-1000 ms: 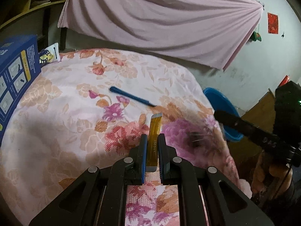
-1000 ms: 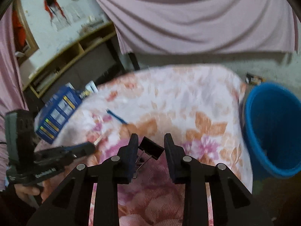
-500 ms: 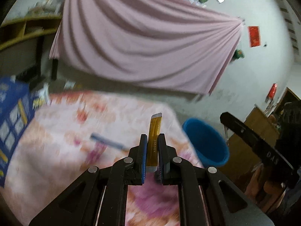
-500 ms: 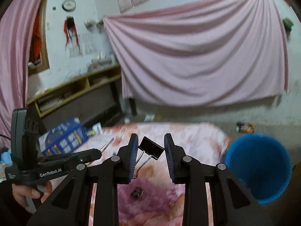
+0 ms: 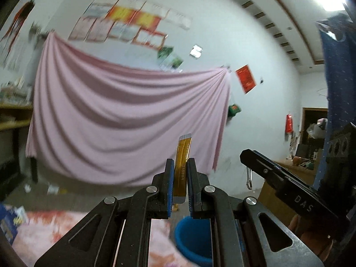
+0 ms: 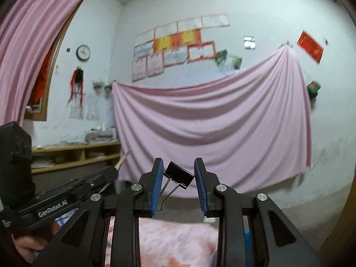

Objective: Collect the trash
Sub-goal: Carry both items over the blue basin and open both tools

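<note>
I'm carrying trash: left gripper point(image 5: 179, 179) fingers pinch a gold strip point(image 5: 183, 169), right gripper point(image 6: 178, 181) fingers clamp a binder clip point(image 6: 179, 175); next, over the blue bin point(image 5: 191, 240) below.

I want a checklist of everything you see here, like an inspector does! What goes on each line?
Surface: floral cloth, low in both views, blurred.
Job's things: orange strip and black binder clip, both held; blue bin below the left gripper's fingers.
Clutter: blue box at the cloth's left edge.
Grippers: left gripper shut on the strip; right gripper shut on the clip.
Cables: nothing seen.
Surroundings: pink sheet on the wall, wall clock, wooden shelf.
</note>
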Action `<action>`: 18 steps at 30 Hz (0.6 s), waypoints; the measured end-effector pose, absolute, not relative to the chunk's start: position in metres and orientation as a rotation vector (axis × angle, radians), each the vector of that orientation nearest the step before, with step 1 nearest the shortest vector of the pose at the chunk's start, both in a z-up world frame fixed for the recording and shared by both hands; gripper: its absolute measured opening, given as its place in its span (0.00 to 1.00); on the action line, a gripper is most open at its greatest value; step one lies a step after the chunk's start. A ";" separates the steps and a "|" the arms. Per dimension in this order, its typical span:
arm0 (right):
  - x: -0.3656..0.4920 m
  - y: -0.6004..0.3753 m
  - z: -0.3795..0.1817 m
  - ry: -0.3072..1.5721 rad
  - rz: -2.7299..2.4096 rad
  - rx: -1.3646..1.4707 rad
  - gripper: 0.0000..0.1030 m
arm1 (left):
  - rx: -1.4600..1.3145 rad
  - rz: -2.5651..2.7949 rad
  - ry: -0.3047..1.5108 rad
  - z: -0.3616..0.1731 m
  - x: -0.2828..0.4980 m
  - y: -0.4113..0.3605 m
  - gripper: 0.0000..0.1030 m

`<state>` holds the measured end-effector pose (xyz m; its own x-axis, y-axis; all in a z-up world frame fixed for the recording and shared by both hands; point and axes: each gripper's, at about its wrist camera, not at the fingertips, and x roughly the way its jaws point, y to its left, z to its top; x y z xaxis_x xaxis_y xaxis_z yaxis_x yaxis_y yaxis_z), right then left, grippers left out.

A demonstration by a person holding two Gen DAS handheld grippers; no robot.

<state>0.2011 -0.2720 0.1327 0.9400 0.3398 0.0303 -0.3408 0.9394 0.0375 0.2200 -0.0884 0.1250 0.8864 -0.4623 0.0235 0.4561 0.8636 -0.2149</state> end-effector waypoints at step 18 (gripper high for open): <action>0.236 -0.377 0.072 0.084 0.113 0.099 0.26 | -0.060 -0.552 0.102 0.079 0.278 -0.245 0.08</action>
